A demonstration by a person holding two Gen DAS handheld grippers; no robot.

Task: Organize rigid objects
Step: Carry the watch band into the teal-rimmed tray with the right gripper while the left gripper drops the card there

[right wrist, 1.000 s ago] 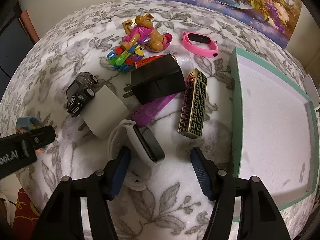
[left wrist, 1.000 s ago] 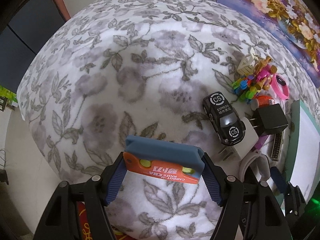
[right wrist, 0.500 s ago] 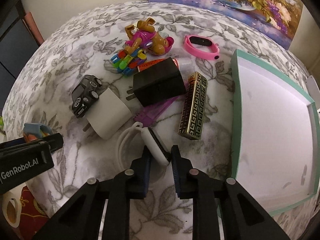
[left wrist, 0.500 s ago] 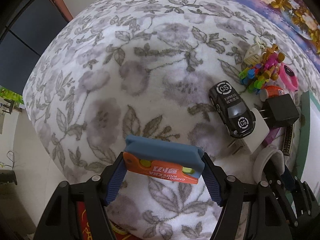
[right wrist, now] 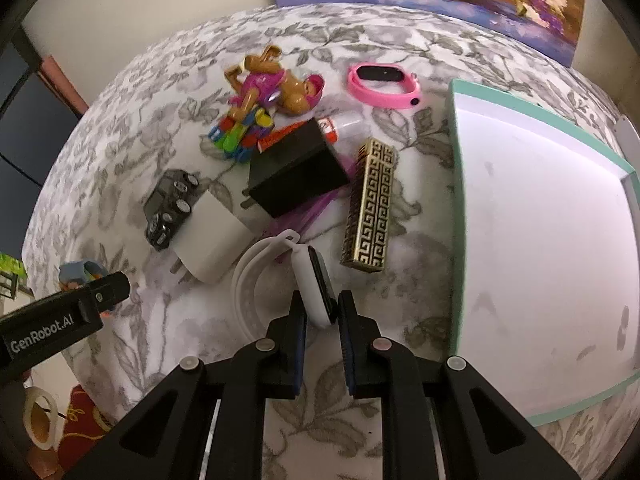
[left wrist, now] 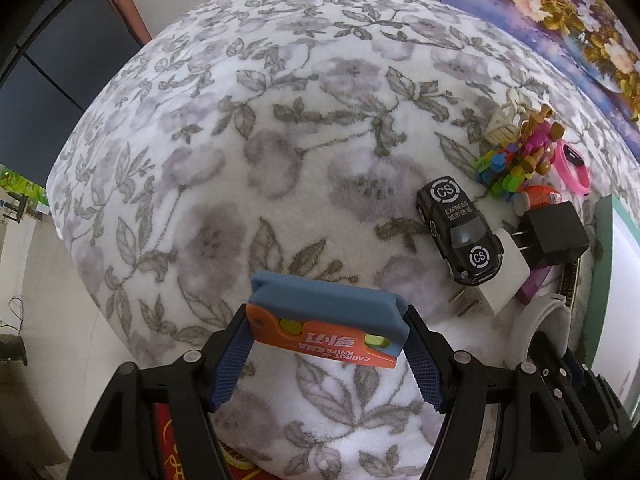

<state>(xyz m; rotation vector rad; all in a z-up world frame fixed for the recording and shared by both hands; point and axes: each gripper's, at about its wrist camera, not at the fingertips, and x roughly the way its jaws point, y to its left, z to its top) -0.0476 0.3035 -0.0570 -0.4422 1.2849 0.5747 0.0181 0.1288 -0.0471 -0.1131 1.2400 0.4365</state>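
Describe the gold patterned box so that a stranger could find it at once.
Start at the big white tray with the green rim on the flowered blanket. Just left of its long edge lies the gold patterned box, a slim bar. Unlike the plain black charger beside it, it carries a black maze pattern.

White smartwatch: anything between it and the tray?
Nothing visible. The right gripper is shut on the white smartwatch; between it and the teal-rimmed tray to its right lies only bare blanket. The gold patterned case lies farther back, off that line.
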